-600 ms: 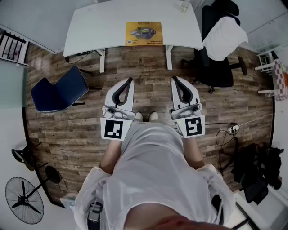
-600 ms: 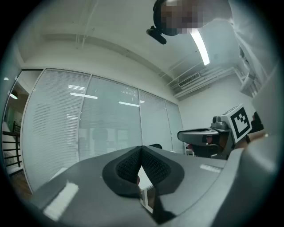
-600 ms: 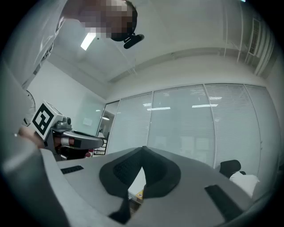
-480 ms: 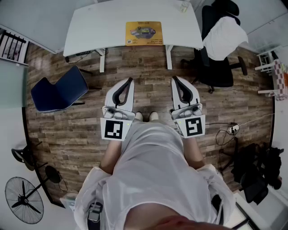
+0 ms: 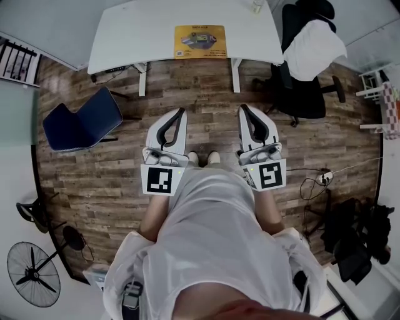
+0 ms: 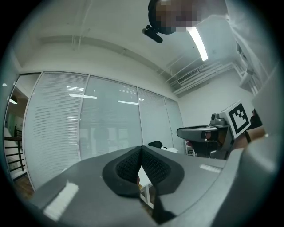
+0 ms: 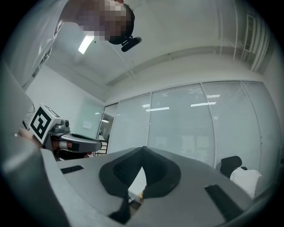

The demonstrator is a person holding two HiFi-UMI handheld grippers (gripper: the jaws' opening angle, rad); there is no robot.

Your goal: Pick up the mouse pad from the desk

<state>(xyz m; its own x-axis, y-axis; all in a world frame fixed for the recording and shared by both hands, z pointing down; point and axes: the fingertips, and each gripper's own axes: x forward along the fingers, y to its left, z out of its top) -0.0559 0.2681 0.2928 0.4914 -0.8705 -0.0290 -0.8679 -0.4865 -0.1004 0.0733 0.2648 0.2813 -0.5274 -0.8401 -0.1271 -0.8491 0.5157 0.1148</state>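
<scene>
Wood-plank office floor, glass partition walls, white worktop at the far end of the head view. Yellow mouse pad lies flat on the worktop, near its front edge and roughly centred, with nothing on top of it. Person stands well back from the worktop. Left hand-held gripper and right hand-held gripper are held side by side out front, about level, both well apart from the pad. Both have jaws closed tip to tip and nothing between them; each gripper view shows only the room past the pads. Task looks not started: no approach, no contact, pad not lifted. Left to do, as I judge it: walk up, open a jaw pair, get a pad under the mouse pad's edge, pinch, lift. Flat thin pad will probably need an edge grab at the worktop's front. Around: blue chair on the left, black office chair with a white garment on the right, floor fan, cable on the floor, a small item at the worktop's far right, too small to tell. Straight path to the pad looks open between the two chairs.
</scene>
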